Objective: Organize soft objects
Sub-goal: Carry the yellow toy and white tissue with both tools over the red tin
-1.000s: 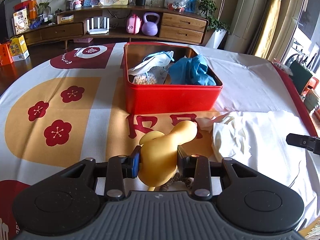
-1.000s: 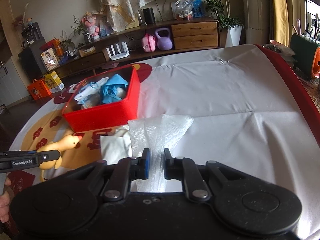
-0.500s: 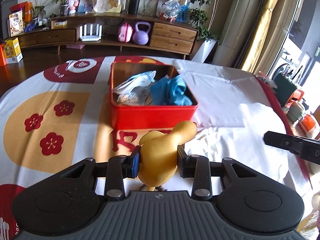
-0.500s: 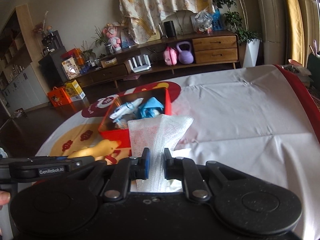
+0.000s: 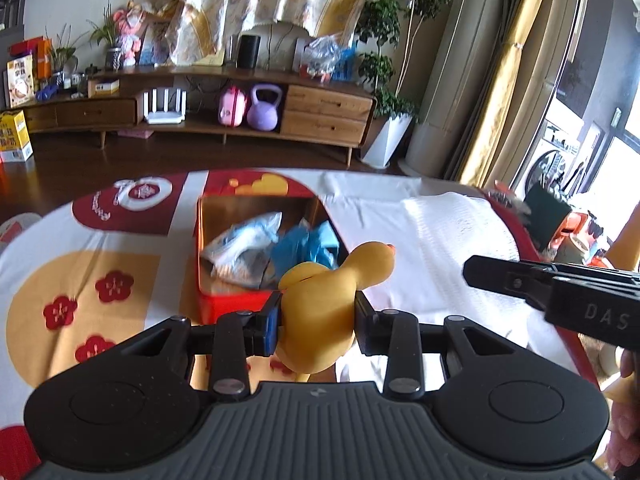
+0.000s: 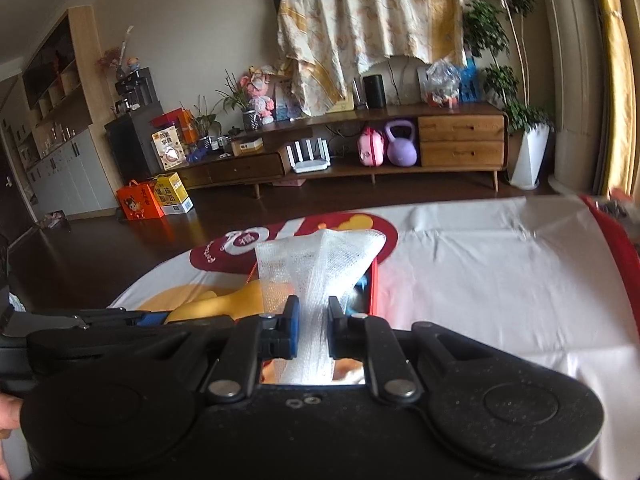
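My left gripper [image 5: 316, 320] is shut on a yellow soft duck toy [image 5: 324, 304] and holds it in the air just in front of the red box [image 5: 232, 304]. The box holds a blue cloth [image 5: 308, 244] and a pale plastic bag [image 5: 240, 240]. My right gripper [image 6: 313, 330] is shut on a white foam mesh sheet [image 6: 316, 268], lifted above the table near the box's right wall [image 6: 374, 288]. The duck [image 6: 208, 304] and the left gripper show at the left of the right wrist view. The right gripper's finger [image 5: 540, 280] shows at the right of the left wrist view.
The table wears a white, red and yellow printed cloth [image 5: 80, 280], with a white cloth [image 5: 440, 248] on its right half. Beyond it is dark floor and a wooden sideboard [image 6: 400, 152]. Items crowd the table's far right edge [image 5: 560, 224].
Both grippers have risen from the table and come closer to the red box, each carrying its object. The white cloth under the right gripper stayed on the table.
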The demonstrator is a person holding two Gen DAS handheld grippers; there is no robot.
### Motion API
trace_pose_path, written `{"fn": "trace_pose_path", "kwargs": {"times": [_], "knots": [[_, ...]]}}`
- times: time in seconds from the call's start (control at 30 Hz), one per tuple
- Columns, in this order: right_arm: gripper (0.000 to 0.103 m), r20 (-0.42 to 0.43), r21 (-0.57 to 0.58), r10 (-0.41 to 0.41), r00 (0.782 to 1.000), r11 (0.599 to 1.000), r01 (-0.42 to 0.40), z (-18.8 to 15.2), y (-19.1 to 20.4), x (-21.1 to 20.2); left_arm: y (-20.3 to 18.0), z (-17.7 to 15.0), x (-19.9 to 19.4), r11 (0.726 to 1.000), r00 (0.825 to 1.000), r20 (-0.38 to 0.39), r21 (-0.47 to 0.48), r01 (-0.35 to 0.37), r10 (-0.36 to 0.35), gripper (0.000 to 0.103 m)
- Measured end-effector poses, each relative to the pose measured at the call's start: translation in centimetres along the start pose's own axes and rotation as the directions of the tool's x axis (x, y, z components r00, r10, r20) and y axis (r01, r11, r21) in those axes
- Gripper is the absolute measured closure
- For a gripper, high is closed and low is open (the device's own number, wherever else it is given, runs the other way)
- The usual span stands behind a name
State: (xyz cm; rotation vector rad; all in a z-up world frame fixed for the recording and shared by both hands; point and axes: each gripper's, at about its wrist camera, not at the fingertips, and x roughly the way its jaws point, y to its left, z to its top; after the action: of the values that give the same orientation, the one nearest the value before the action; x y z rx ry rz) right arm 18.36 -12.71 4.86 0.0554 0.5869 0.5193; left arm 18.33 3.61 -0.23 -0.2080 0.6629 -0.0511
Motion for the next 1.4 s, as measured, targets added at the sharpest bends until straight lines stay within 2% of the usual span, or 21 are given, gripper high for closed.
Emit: {"fn": "trace_pose_path", "kwargs": {"times": [0.3, 0.67, 1.03, 1.4], "knots": [[0.091, 0.038, -0.041, -0.014, 0.999, 0.999, 0.016, 3.4, 0.4, 2.2, -0.2, 3.2, 1.1, 1.0, 0.999, 0.049, 0.012, -0.006, 0.006, 0.068], [0.091, 0.025, -0.055, -0.017, 1.0, 0.998, 0.018, 5.6, 0.4, 6.5, 1.5, 5.7, 4.1, 0.999, 0.998, 0.051, -0.006, -0.032, 0.033, 0.068], [0.089, -0.057, -0.03, -0.022, 0.998, 0.999, 0.02, 5.9, -0.9, 12.7, 3.8, 6.1, 9.0, 0.998, 0.998, 0.004, -0.02, -0.061, 0.062, 0.068], [0.088, -0.124, -0.011, -0.029, 0.992, 1.0, 0.028, 5.4, -2.1, 18.0, 5.3, 5.1, 13.9, 0.997, 0.996, -0.061, -0.023, -0.073, 0.071, 0.068]]}}
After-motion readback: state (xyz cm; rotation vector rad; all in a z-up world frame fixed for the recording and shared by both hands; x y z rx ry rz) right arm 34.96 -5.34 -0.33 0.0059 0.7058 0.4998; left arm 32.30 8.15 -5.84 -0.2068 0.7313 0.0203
